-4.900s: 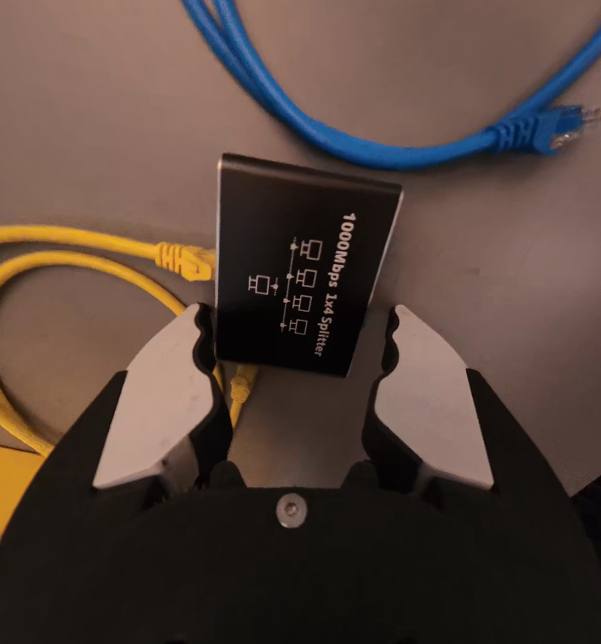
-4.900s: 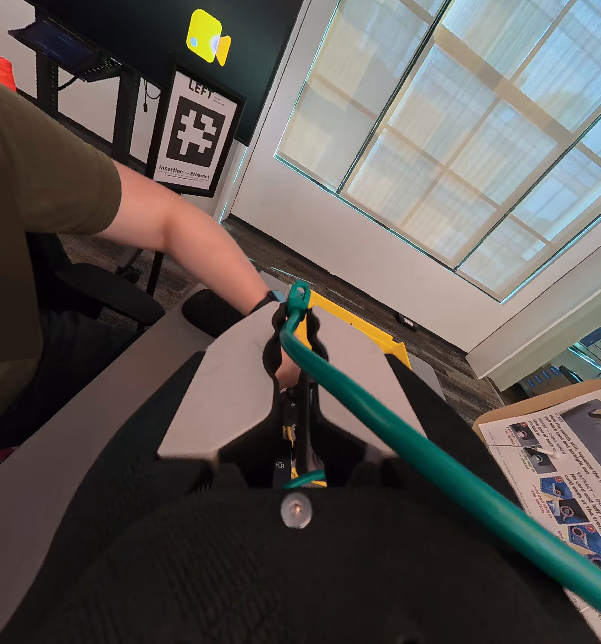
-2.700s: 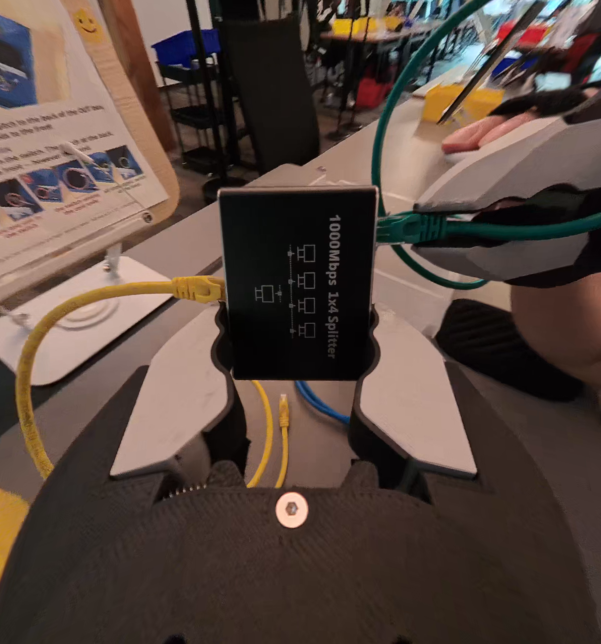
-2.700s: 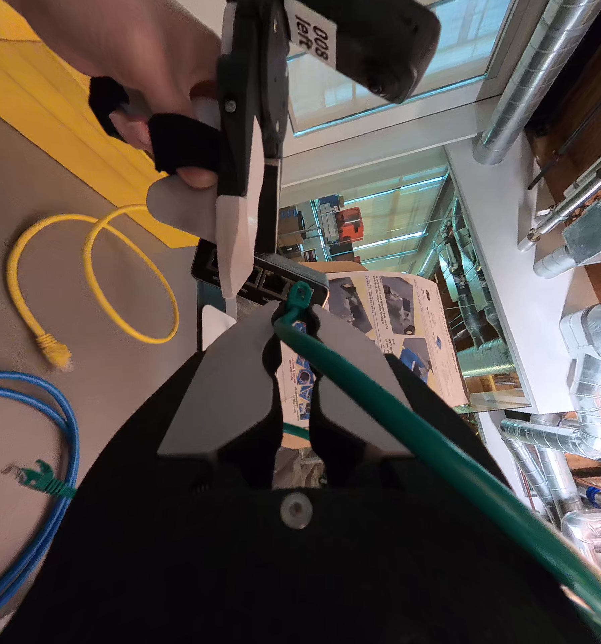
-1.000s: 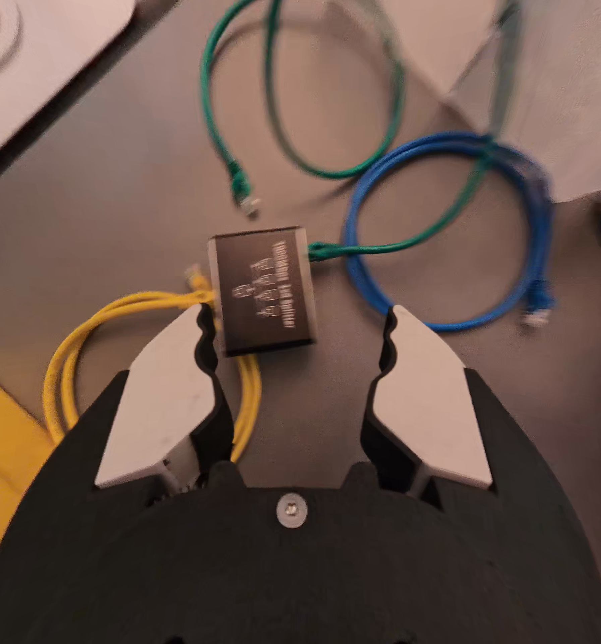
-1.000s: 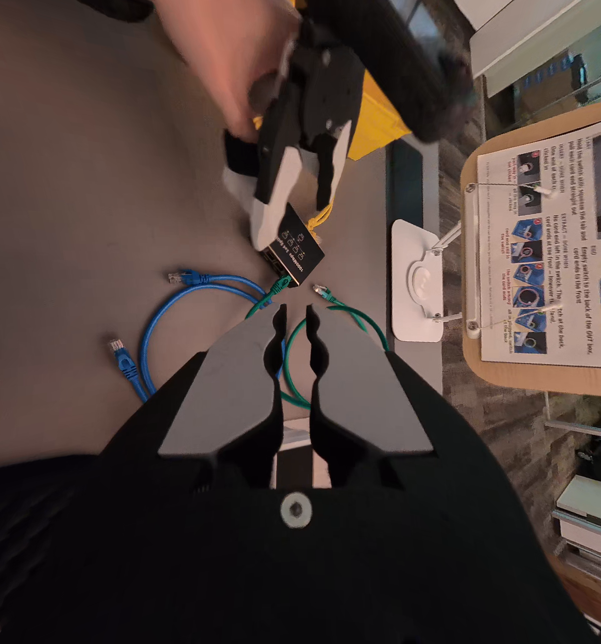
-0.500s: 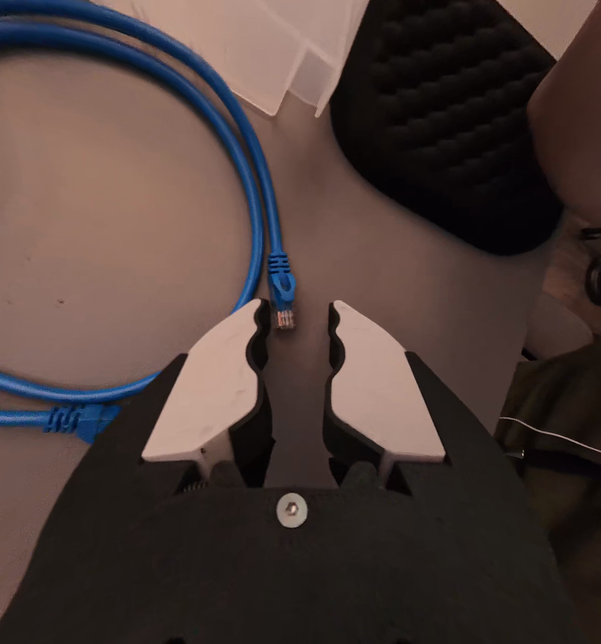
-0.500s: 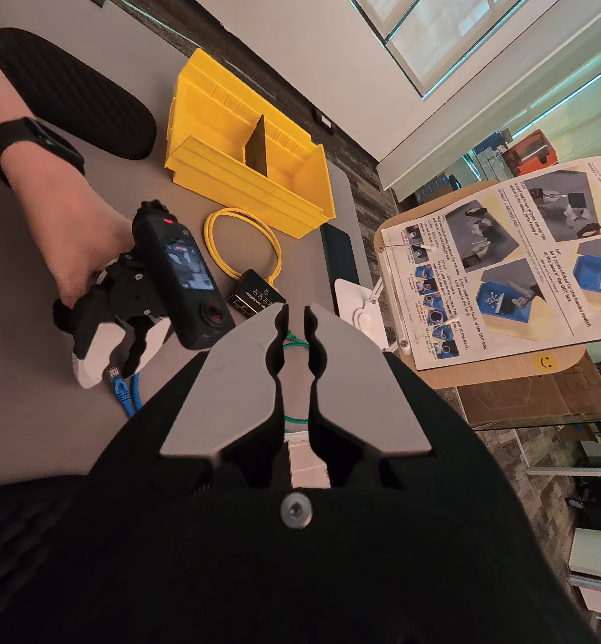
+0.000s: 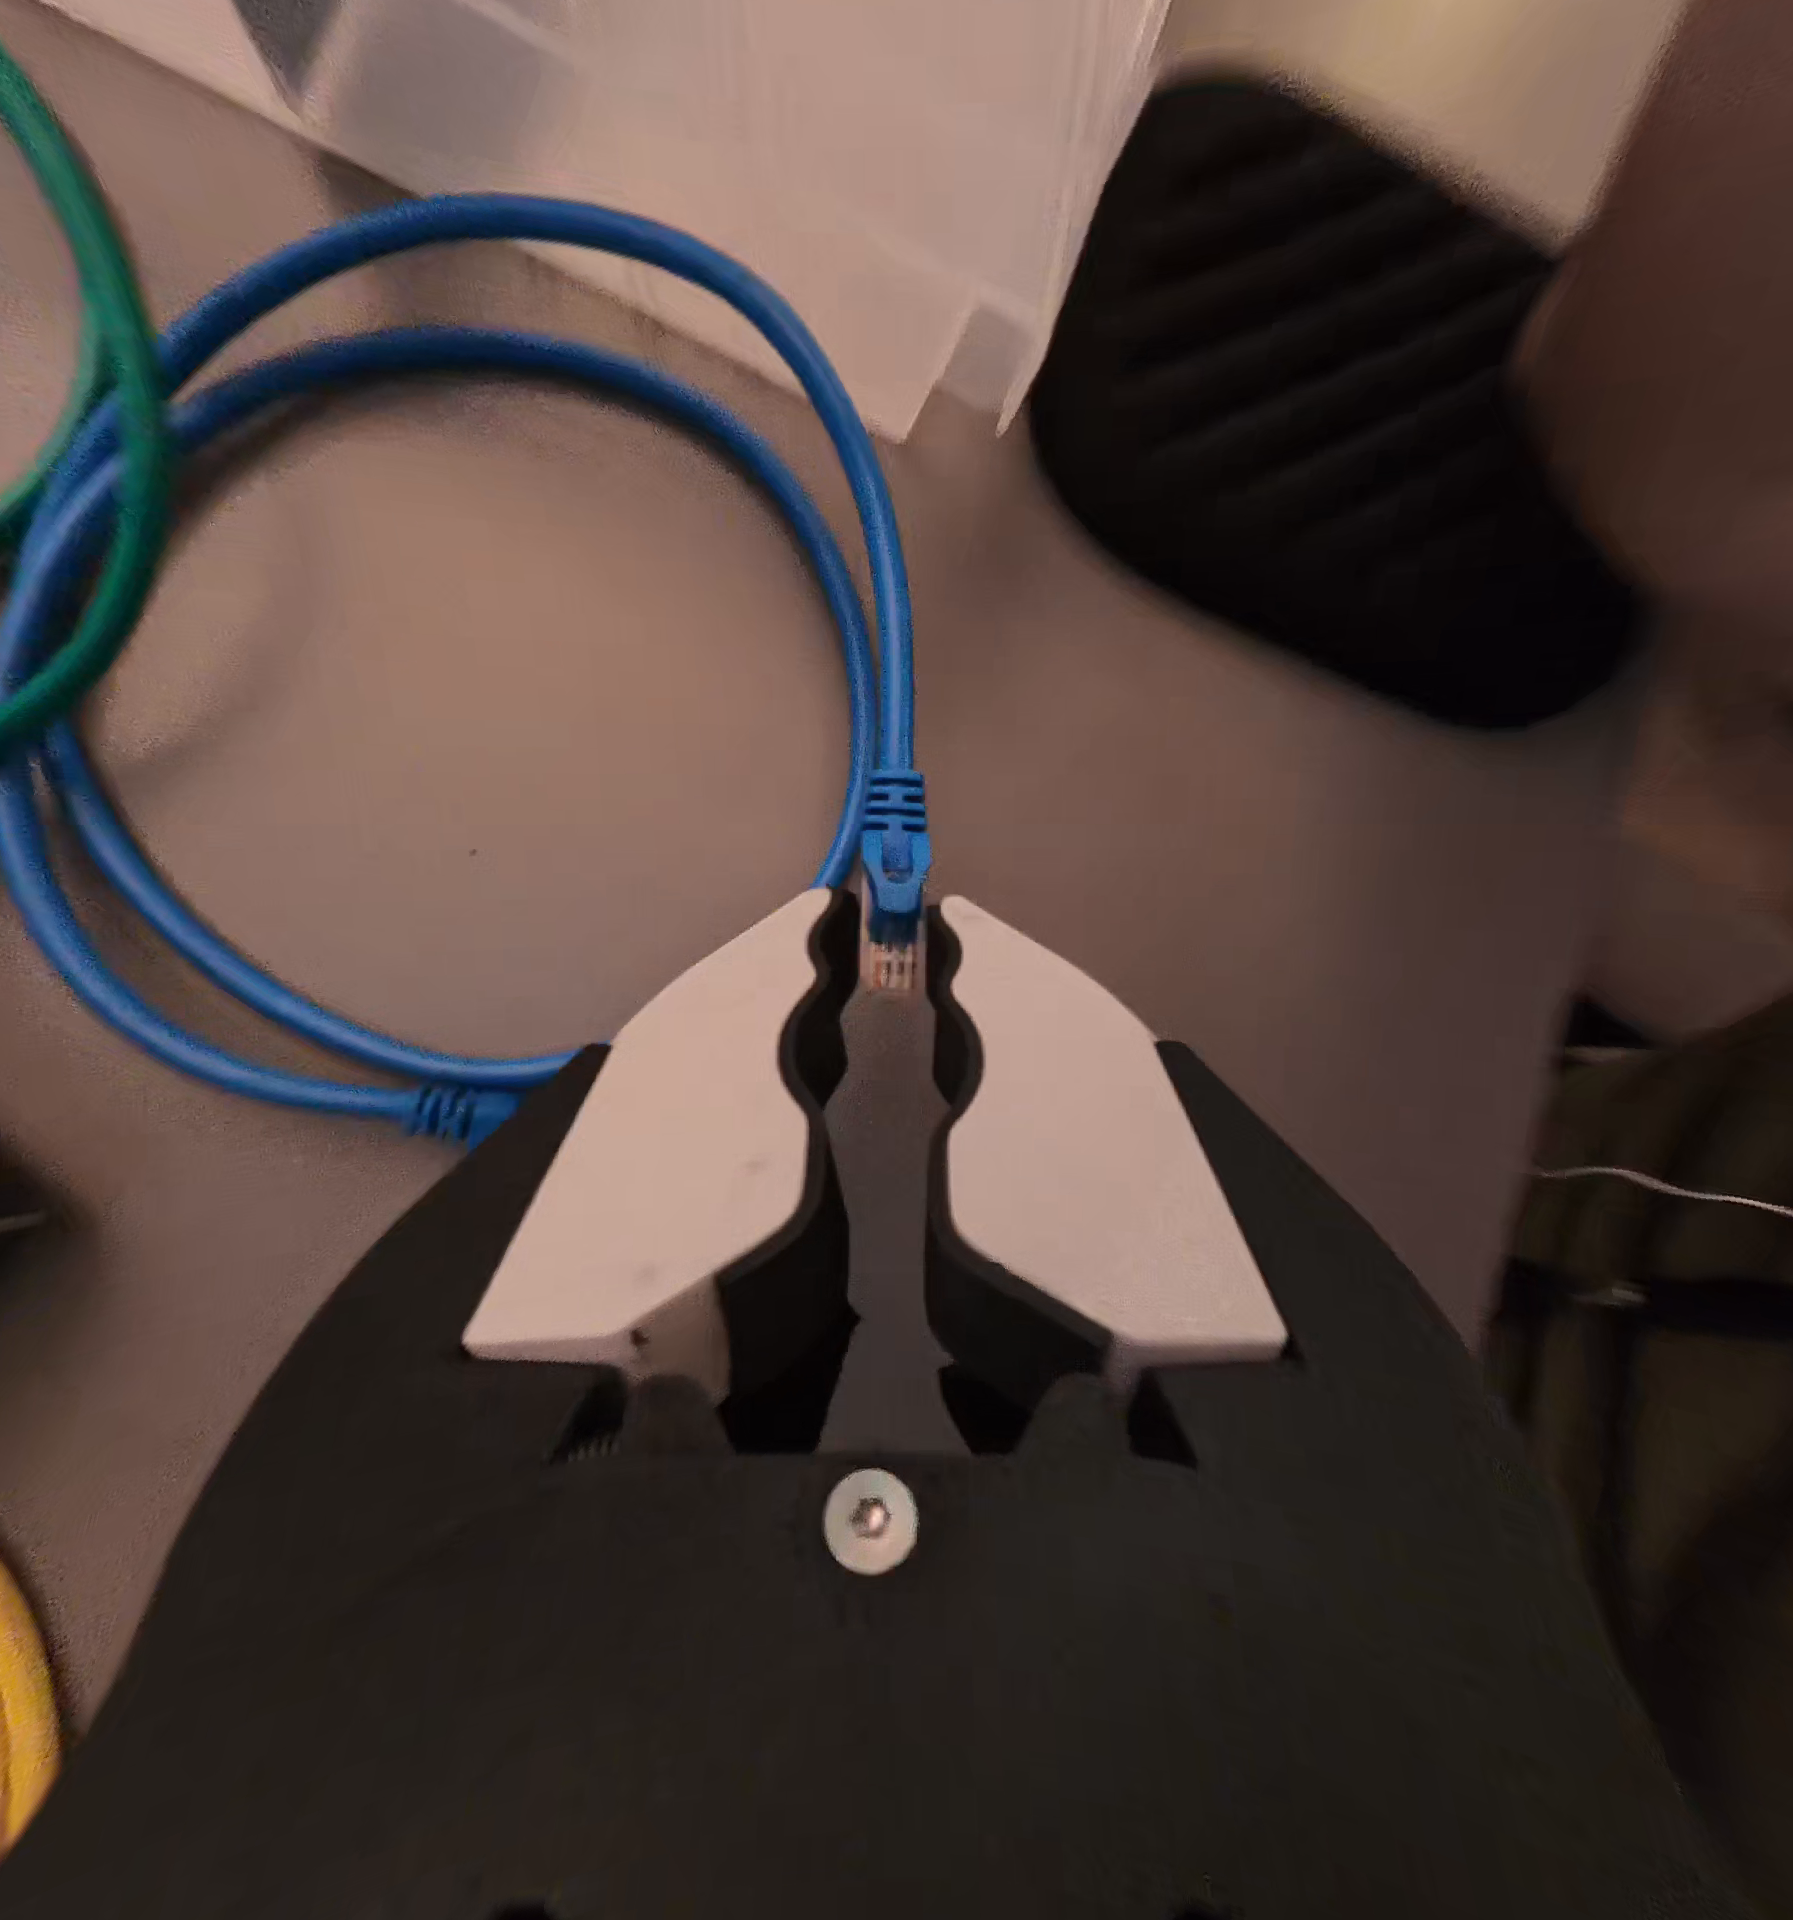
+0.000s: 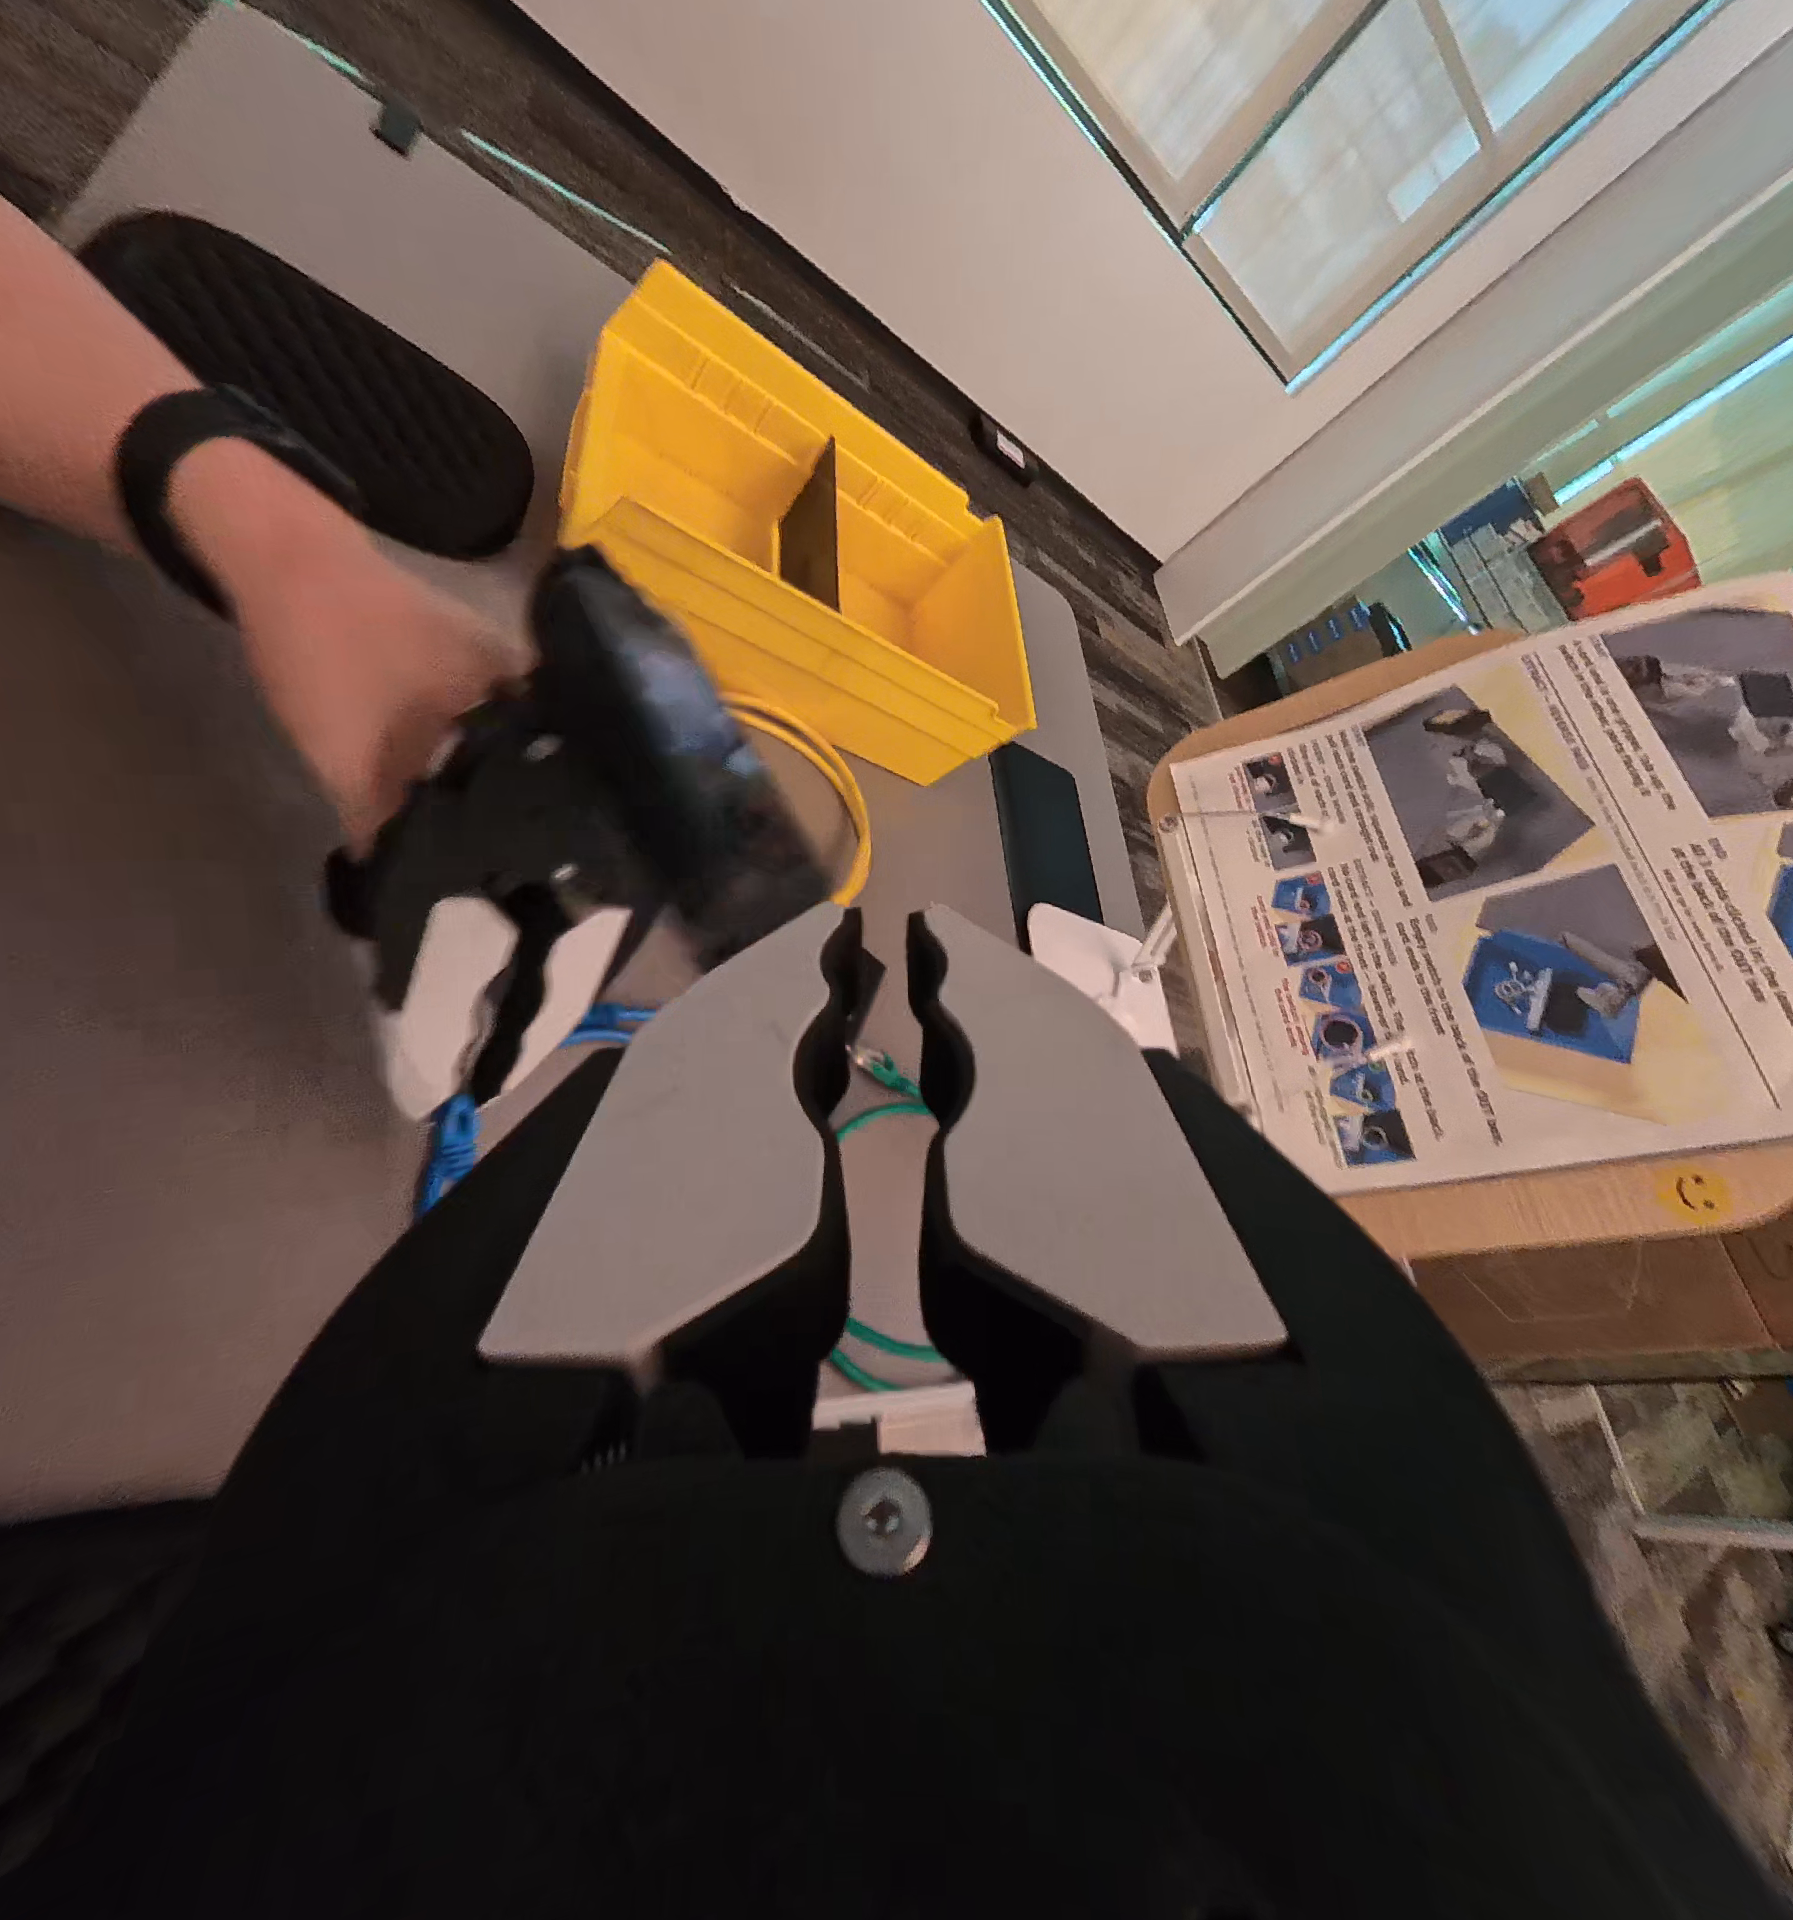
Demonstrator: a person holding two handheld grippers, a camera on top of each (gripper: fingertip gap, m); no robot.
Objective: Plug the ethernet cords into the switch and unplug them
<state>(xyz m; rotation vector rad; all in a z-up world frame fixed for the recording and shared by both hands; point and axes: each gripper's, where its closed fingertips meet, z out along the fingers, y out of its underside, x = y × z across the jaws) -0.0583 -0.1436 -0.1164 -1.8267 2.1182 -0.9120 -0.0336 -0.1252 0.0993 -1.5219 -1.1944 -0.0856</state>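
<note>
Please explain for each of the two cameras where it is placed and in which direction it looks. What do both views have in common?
Left wrist view: sits on the left gripper, looks down at the grey table; its fingers close around the blue cord's plug; part of the person shows at right.
Right wrist view: sits on the right gripper, looks across the table toward a yellow bin and window; the person's hand carries the left gripper.
Shared: the blue cord, green cord, black pad, table.
</note>
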